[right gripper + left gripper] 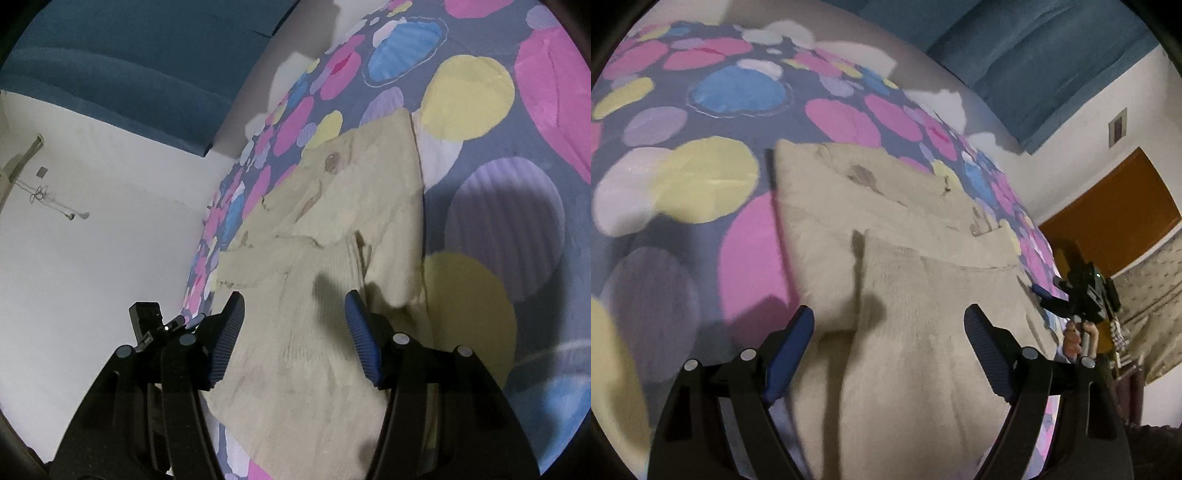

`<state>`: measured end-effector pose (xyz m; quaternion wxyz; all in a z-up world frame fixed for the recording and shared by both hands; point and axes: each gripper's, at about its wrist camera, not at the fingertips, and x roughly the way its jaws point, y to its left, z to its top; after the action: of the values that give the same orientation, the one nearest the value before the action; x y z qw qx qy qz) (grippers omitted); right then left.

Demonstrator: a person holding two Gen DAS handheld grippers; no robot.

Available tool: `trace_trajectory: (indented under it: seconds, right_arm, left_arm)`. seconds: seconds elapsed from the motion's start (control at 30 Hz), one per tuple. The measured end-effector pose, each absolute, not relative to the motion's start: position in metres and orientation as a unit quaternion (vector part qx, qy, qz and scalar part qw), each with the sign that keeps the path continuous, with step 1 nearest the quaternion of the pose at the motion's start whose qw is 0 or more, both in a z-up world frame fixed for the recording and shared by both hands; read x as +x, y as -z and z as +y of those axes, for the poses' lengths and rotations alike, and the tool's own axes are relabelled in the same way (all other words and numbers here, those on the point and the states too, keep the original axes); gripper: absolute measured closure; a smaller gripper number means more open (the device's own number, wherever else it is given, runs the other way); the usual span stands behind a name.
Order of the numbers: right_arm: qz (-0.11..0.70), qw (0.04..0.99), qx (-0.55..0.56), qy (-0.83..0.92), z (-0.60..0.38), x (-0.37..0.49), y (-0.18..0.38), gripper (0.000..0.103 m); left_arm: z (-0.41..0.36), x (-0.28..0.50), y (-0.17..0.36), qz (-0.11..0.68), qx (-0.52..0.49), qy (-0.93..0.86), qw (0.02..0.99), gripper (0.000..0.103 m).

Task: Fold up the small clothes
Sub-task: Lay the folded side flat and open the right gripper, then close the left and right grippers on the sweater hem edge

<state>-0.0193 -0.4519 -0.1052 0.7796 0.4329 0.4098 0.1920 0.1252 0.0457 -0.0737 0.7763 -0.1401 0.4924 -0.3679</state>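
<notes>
**Garment Partly Folded, Both Grippers Standing Off**

While the cream knitted garment lies spread on the spotted bedsheet, neither tool has hold of it. The left gripper hangs just above the near end of the cloth with its jaws spread wide and nothing between them. The right gripper is likewise spread above the same near end, empty. In the left wrist view the right tool appears at the far right edge of the bed, a hand around its handle.

A ribbed panel, probably a sleeve, lies folded over the middle of the garment and runs toward the onlooker. In my judgement the step in hand is the next fold from the near hem. To do it well, each gripper should take one near corner, pinching all the layers there, lift together and level, and carry the edge over toward the far end so the ribbed panel stays trapped inside and does not slide out. The knit looks soft and loose; an uneven lift would likely skew the fold.

The sheet is dark with pink, yellow, blue and lilac discs. A blue padded headboard stands beyond, with a white wall and a brown door to the sides.
</notes>
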Motion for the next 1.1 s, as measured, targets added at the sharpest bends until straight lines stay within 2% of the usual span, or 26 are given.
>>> trace_trajectory:
  seconds: [0.27,0.4,0.53,0.8,0.9,0.97,1.0,1.07,1.1]
  right_arm:
    - [0.421,0.778,0.421,-0.199,-0.45,-0.01,0.108,0.047]
    - [0.424,0.781,0.414,-0.195,-0.453,-0.007,0.108,0.047]
    - [0.426,0.782,0.412,-0.193,-0.455,-0.003,0.111,0.047]
    - [0.435,0.782,0.401,-0.193,-0.452,0.001,0.114,0.047]
    - [0.447,0.785,0.38,-0.198,-0.444,0.002,0.113,0.05]
    - [0.455,0.783,0.374,-0.201,-0.441,0.004,0.114,0.064]
    - [0.459,0.783,0.37,-0.2,-0.44,0.005,0.116,0.069]
    - [0.47,0.786,0.351,-0.193,-0.436,0.006,0.119,0.087]
    - [0.471,0.789,0.345,-0.191,-0.434,0.006,0.119,0.088]
  left_arm:
    - [0.015,0.148,0.088,0.506,-0.099,0.389,0.764,0.021]
    - [0.011,0.153,0.089,0.506,-0.106,0.405,0.755,0.021]
    - [0.011,0.153,0.09,0.508,-0.105,0.418,0.746,0.026]
    - [0.009,0.152,0.092,0.512,-0.094,0.419,0.744,0.026]
    - [0.007,0.151,0.091,0.514,-0.077,0.411,0.749,0.035]
    - [0.006,0.15,0.089,0.515,-0.07,0.409,0.75,0.046]
    - [0.005,0.15,0.089,0.515,-0.066,0.405,0.752,0.048]
    - [0.003,0.149,0.09,0.517,-0.054,0.395,0.757,0.06]
    - [0.001,0.149,0.09,0.518,-0.042,0.388,0.761,0.065]
